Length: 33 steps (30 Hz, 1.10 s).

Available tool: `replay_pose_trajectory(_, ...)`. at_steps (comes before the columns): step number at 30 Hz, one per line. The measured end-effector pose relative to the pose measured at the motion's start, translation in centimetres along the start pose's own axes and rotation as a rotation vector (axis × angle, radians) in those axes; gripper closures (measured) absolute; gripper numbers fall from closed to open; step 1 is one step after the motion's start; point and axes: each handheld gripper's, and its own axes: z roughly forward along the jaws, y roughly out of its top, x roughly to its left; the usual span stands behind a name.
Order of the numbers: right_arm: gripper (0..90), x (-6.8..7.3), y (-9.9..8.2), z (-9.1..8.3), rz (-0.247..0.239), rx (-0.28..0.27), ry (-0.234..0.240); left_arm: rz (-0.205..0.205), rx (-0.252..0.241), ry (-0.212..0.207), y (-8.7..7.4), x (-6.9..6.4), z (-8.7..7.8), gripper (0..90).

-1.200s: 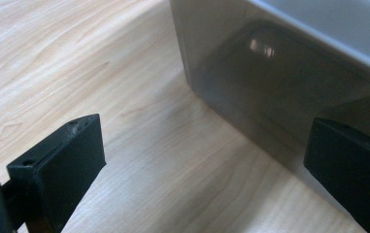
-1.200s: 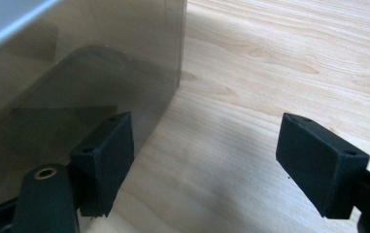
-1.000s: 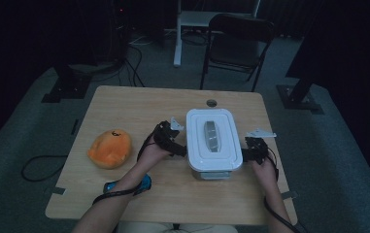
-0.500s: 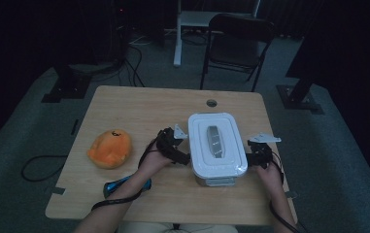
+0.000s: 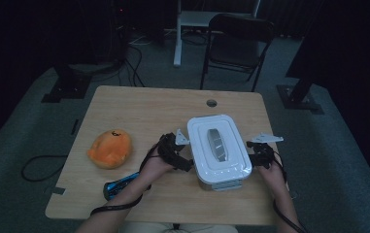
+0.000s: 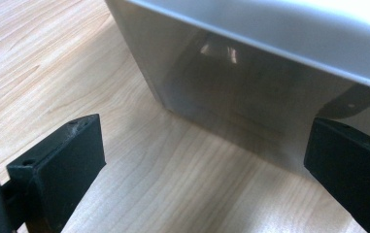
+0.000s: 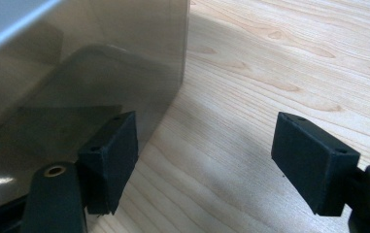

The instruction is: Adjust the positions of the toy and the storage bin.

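The box (image 5: 219,150) stands on the counter (image 5: 139,107), near its front right. One hand-held gripper flanks each long side – left (image 5: 185,162), right (image 5: 256,159) – both wide apart and gripping nothing, the right one's jaws just closing slightly; probably they brace the box between them to shift it.

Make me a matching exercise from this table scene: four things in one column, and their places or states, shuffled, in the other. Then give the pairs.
Things:
1. white lidded box
2. orange soft toy
3. blue object
4. folding chair

Places or states:
A. on the floor beyond the far edge of the table
B. between the left gripper and the right gripper
C. by the near edge, next to the person's left forearm
D. on the left part of the table, apart from both grippers

Pairs: 1-B, 2-D, 3-C, 4-A
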Motion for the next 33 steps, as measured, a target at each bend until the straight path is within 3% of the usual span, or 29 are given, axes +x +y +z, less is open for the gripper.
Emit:
replay_pose_trajectory(8, 25.6, 0.0, -0.1, -0.2, -0.032, -0.002, 0.018, 0.008, 0.002, -0.025, -0.3, -0.6, -0.4, 1.5)
replay_pose_trajectory(22, 26.9, 0.2, -0.3, -0.5, -0.098, 0.003, 0.098, 0.042, 0.001, -0.069, -1.6, -3.4, -1.4, 1.4)
replay_pose_trajectory(27, 27.1, 0.3, -0.3, -0.6, -0.12, 0.001, 0.11, 0.033, -0.004, -0.089, -2.0, -3.7, -1.5, 1.4)
replay_pose_trajectory(31, 26.7, 0.2, -0.2, -0.4, -0.11, 0.01, 0.124, 0.034, -0.003, -0.106, -2.5, -3.8, -1.4, 1.4)
replay_pose_trajectory(33, 21.9, 0.0, -0.2, -0.3, -0.098, 0.027, 0.124, 0.02, -0.015, -0.109, -2.9, -3.7, -1.3, 1.4)
